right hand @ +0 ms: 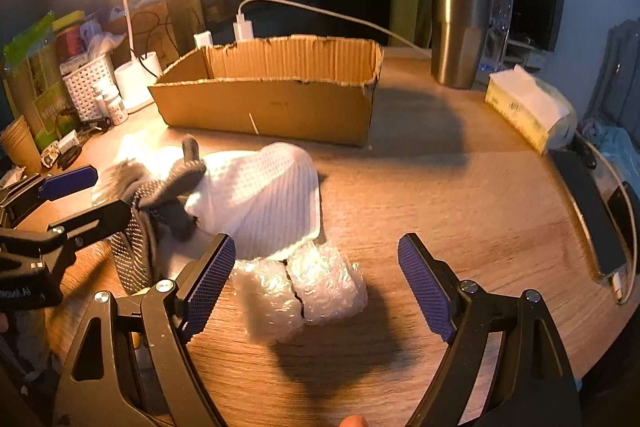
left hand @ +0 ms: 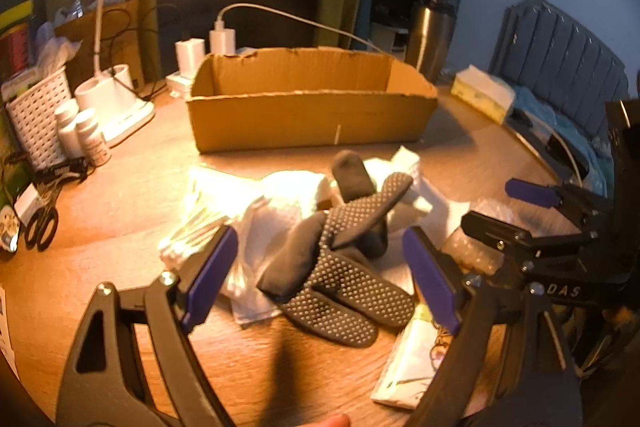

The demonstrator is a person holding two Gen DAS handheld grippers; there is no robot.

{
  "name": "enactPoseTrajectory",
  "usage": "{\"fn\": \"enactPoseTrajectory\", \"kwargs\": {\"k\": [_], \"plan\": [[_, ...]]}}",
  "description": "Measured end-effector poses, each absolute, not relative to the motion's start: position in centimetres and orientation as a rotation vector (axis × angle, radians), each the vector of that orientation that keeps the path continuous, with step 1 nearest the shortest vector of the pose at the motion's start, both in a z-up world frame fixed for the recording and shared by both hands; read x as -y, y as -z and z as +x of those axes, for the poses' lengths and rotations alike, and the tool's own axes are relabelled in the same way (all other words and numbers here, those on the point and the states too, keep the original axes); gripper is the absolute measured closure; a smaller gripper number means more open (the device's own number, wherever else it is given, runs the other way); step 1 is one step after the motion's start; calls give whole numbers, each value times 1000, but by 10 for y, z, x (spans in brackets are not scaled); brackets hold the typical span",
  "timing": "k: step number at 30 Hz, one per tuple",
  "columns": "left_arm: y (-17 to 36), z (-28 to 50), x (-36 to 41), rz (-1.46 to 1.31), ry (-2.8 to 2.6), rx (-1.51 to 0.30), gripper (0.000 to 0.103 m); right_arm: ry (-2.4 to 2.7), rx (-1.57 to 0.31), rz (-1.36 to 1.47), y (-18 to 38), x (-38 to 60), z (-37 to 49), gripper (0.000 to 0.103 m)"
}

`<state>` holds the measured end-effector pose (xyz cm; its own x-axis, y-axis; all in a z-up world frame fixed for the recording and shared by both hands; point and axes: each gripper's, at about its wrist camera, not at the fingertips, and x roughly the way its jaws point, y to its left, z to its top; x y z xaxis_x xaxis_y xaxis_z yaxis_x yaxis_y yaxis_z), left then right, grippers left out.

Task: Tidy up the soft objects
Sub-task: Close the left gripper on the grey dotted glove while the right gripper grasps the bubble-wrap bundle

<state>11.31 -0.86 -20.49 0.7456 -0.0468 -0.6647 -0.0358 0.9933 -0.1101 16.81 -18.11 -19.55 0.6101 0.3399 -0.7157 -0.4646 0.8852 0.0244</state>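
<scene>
Faintly, "DAS" lettering on right gripper (left hand: 516, 205), gaping, box (left hand: 308, 115) unmarked

I am working in a bedroom: padded headboard (left hand: 560, 55), lit desk lamp (left hand: 120, 99), tissue pack (right hand: 528, 107), chargers (left hand: 222, 41) crowd my desk (right hand: 440, 195).

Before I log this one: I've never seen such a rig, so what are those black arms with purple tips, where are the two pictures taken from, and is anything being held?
They are two hand-held claws, one per hand, each carrying a camera looking along its fingers. One picture is from the left claw, the other from the right claw. Both are open and hold nothing. On the wooden table lie dotted grey socks, a white cloth, bubble wrap and an open cardboard box.
</scene>
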Motion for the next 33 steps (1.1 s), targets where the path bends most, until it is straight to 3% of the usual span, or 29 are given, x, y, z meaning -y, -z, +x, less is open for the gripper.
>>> {"fn": "enactPoseTrajectory", "kwargs": {"k": [6, 10, 14, 17, 18, 21, 33], "plan": [[216, 124, 16, -98, 44, -775, 20, -493, -816, -169, 205, 181, 172, 17], [220, 129, 18, -84, 55, -799, 37, -503, -822, -157, 208, 183, 175, 17], [227, 134, 21, -63, 54, -838, 43, -522, -832, -144, 209, 184, 176, 18], [229, 135, 20, -60, 39, -848, 56, -562, -847, -126, 209, 184, 175, 32], [229, 135, 20, -58, 35, -847, 65, -563, -846, -129, 208, 183, 175, 33], [228, 134, 19, -46, 30, -842, 73, -569, -845, -137, 208, 182, 173, 36], [212, 120, 23, -47, 76, -775, 76, -541, -794, -151, 189, 183, 168, 39]]}}
